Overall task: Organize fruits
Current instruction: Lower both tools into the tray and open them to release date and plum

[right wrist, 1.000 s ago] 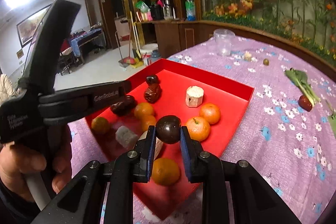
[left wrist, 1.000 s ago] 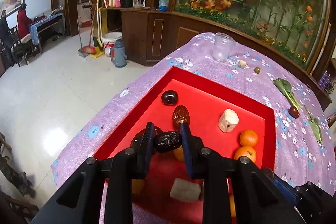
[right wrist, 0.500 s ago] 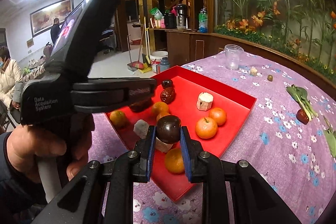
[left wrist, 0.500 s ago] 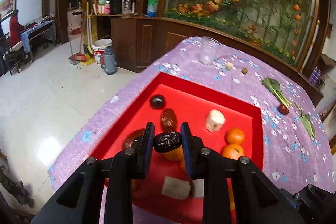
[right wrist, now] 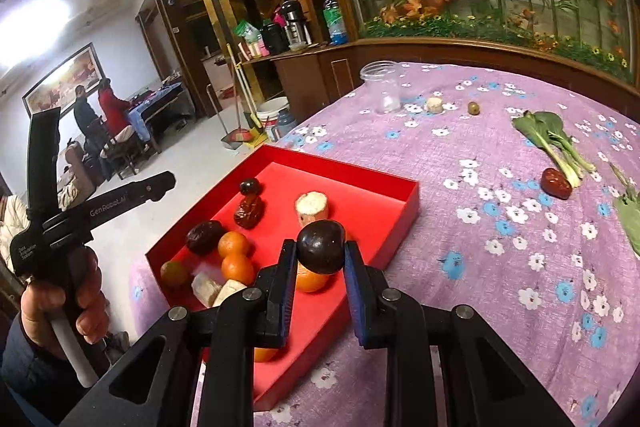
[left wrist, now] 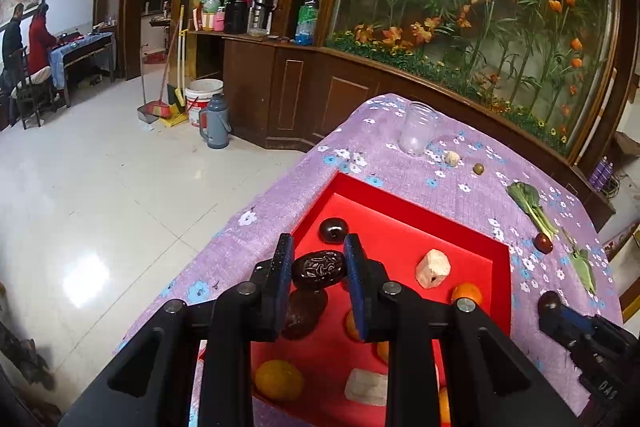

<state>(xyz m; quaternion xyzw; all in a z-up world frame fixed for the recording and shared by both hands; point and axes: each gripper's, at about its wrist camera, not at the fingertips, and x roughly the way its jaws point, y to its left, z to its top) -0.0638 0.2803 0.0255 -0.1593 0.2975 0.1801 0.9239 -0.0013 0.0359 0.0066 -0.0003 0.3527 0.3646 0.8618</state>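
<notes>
A red tray lies on the purple flowered cloth and holds oranges, dark dates, a dark round fruit and pale cut chunks. Above its near left part my left gripper is shut on a wrinkled black date. My right gripper is shut on a smooth dark round fruit, held above the tray's near right edge. In the right wrist view a hand grips the left tool's handle at the far left.
On the cloth past the tray stand a clear jar, a pale chunk and a small green fruit. A leafy green and a red date lie to the right. Two people stand far back by a table.
Both grippers have lifted and drawn back from the tray with their fruits still held. The right one has shifted right toward the tray's edge and rolled.
</notes>
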